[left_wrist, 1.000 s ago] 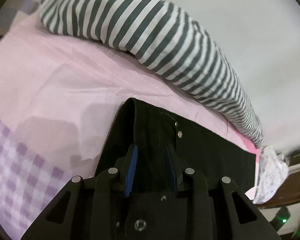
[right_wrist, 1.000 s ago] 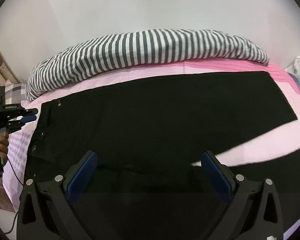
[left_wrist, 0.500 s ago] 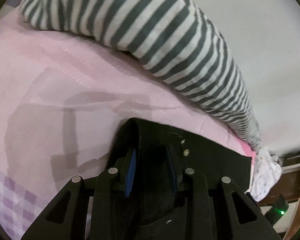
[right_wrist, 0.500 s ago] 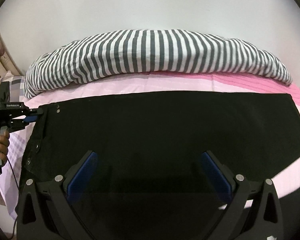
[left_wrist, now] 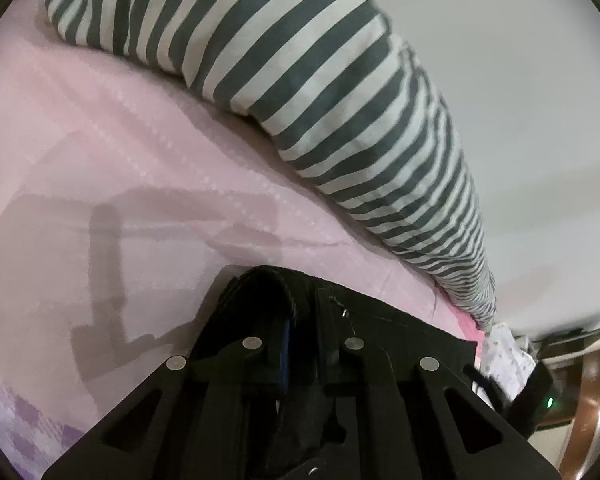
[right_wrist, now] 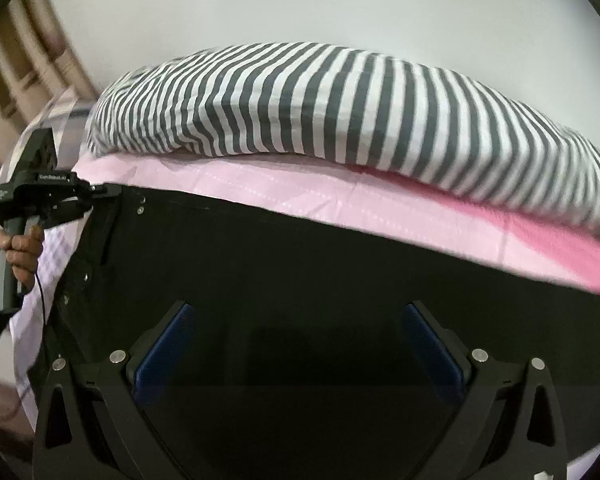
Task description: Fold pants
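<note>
Black pants [right_wrist: 300, 248] lie flat across the pink sheet [right_wrist: 300, 196], waistband at the left. My left gripper [left_wrist: 300, 320] is at the waistband's far corner, its jaws closing tight on the bunched black fabric [left_wrist: 400, 328], which the pads pinch. In the right wrist view that left gripper [right_wrist: 108, 191] bites the same corner, held by a hand [right_wrist: 20, 248]. My right gripper [right_wrist: 298, 312] hovers over the middle of the pants, open wide with nothing between its blue pads [right_wrist: 164, 348].
A grey-and-white striped bolster [right_wrist: 340, 100] lies along the wall behind the pants. A checked lilac cloth [left_wrist: 28, 420] covers the bed's left end. White patterned fabric [left_wrist: 504, 352] and wooden furniture [left_wrist: 592, 380] sit beyond the far end.
The left jaws have closed onto the waistband corner, bunching it. The right gripper has slid left along the pants and rolled, so the bed now looks tilted.
</note>
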Tool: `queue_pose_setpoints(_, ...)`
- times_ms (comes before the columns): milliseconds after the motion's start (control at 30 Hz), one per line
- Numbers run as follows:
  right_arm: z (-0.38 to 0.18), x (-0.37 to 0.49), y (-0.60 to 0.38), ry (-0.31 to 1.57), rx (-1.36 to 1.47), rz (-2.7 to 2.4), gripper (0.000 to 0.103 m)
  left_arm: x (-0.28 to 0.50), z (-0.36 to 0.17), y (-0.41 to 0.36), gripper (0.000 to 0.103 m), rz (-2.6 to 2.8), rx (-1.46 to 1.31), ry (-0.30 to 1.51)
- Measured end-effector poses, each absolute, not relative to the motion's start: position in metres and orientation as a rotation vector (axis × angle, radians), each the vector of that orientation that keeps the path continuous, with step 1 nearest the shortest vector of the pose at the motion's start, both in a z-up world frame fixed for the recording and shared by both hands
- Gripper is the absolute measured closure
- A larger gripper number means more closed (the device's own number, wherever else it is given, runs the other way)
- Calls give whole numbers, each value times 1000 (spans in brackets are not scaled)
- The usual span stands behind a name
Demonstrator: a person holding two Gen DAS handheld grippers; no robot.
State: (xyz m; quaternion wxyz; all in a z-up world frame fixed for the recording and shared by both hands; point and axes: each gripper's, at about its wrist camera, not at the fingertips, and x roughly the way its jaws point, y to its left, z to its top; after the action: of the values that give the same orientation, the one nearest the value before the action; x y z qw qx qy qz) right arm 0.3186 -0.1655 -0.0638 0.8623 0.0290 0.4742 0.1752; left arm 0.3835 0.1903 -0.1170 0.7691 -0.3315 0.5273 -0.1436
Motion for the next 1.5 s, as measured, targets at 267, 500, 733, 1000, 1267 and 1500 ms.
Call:
queue_pose_setpoints(267, -61, 374, -164, 1080, -140, 640, 8, 333, -58, 180, 96, -402, -671, 894)
queue_pose_setpoints(500, -59, 413, -142, 1209, -274, 907, 26, 305, -28, 184, 96, -418, -634, 812)
queue_pose_setpoints(733, -79, 432, -149, 1335, -394, 995, 50, 299, -25, 187, 97, -394, -626, 806)
queue_pose_setpoints(1000, -99, 427, -203, 1407, -389, 895, 72, 303, -27, 184, 97, -367, -605, 831)
queue_pose_setpoints(1267, -76, 394, -219, 1277, -472, 729, 93, 304, -31, 182, 97, -332, -555, 831)
queue_pose_setpoints(1500, -32, 325, -223, 1102, -439, 521, 95, 291, -19, 179, 97, -325, -471, 801)
